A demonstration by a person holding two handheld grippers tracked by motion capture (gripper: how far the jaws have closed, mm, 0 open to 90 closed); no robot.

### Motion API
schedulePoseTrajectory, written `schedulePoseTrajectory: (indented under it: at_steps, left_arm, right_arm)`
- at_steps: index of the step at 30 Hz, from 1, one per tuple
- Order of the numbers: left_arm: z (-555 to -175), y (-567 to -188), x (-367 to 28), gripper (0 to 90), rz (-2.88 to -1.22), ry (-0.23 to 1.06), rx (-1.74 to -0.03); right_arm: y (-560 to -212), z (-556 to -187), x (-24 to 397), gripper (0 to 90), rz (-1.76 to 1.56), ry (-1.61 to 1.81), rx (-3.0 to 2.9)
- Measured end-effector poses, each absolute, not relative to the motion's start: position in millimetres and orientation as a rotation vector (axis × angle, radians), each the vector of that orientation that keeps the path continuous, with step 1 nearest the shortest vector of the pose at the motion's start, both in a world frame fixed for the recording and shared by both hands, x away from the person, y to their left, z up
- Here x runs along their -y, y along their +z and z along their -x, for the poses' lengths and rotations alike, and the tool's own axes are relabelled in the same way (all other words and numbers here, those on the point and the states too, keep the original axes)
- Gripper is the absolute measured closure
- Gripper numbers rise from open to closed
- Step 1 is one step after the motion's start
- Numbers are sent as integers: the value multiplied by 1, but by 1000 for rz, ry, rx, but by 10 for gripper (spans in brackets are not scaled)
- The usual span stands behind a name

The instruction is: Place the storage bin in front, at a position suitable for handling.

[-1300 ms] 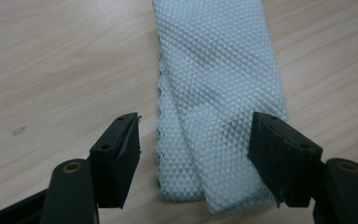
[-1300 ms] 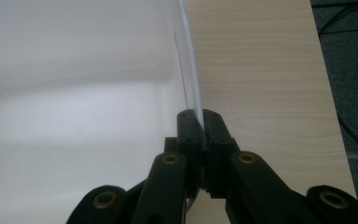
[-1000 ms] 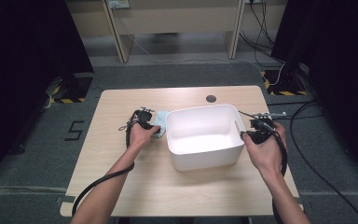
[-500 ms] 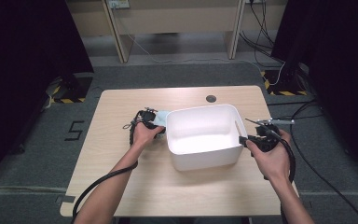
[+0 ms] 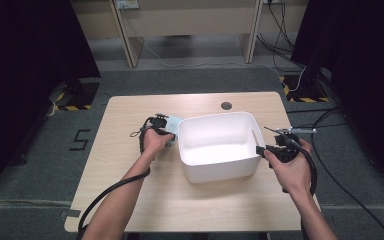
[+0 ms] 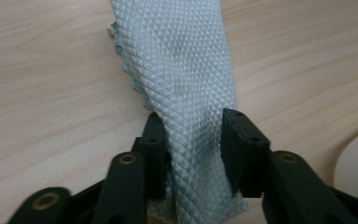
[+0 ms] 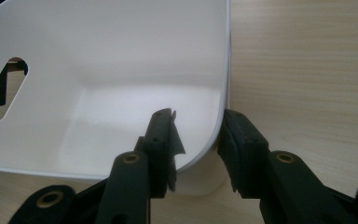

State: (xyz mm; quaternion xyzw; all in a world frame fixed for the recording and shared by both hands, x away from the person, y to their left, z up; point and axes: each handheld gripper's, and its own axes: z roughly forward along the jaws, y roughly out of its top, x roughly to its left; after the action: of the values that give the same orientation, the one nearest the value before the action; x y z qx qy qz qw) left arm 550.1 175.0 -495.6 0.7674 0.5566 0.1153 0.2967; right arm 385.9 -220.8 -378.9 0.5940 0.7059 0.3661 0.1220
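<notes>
- The right tool point(image 7: 196, 140) straddles the near corner of the white bin point(image 5: 220, 150), jaws apart and just opened wider, gaping either side of the wall.
- The left tool point(image 6: 196, 149) has just closed on the pale cloth point(image 6: 186, 84), now pinched in a fold (soft, light, limp; best held by a bunched edge).
- The cloth lies on the desk point(image 5: 130, 130), left of the bin.

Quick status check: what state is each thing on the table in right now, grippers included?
cloth: bunched between the left gripper's jaws, far end lying on the table.
white bin: upright, empty, its corner wall between the right gripper's jaws.
left gripper: jaws have just been closing, pinching the cloth.
right gripper: open, jaws astride the bin's wall.
</notes>
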Motion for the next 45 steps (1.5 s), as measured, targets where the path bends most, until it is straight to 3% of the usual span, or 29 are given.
schedulePoseTrajectory:
  at_steps: [4,13,18,20,23,24,25,28,31,36,41,45]
  left_arm:
    - [-551,-496,-177,775,-2005,227,-1476]
    - [-547,-493,-178,800,-2053,221,-1462]
    - [-526,-491,-184,740,-2081,260,-1487]
    - [-498,-493,-195,708,-2053,257,-1502]
    - [-482,-492,-205,567,-2048,254,-1530]
    - [-475,-490,-209,567,-2055,271,-1526]
    - [-467,-483,-216,450,-2046,317,-1513]
    - [-468,-470,-216,330,-2047,422,-1446]
    - [-477,-467,-209,309,-2052,432,-1429]
    - [-519,-493,-190,275,-2112,359,-1517]
    - [-523,-496,-187,236,-2116,354,-1530]
    - [-522,-489,-190,255,-2097,377,-1523]
  right_arm:
    - [-380,-388,221,643,-1738,1076,-2061]
    - [-382,-390,221,634,-1744,1075,-2064]
    - [-382,-390,221,634,-1744,1077,-2063]
    - [-382,-390,221,633,-1740,1078,-2066]
    - [-382,-390,222,634,-1742,1080,-2067]
    - [-382,-390,222,634,-1742,1080,-2067]
    - [-381,-390,221,633,-1747,1074,-2067]
    - [-380,-392,222,632,-1746,1063,-2063]
    - [-379,-393,225,631,-1746,1054,-2046]
    - [-381,-393,225,627,-1757,1063,-2045]
    - [-383,-393,222,623,-1740,1060,-2070]
    - [-382,-394,219,621,-1733,1055,-2077]
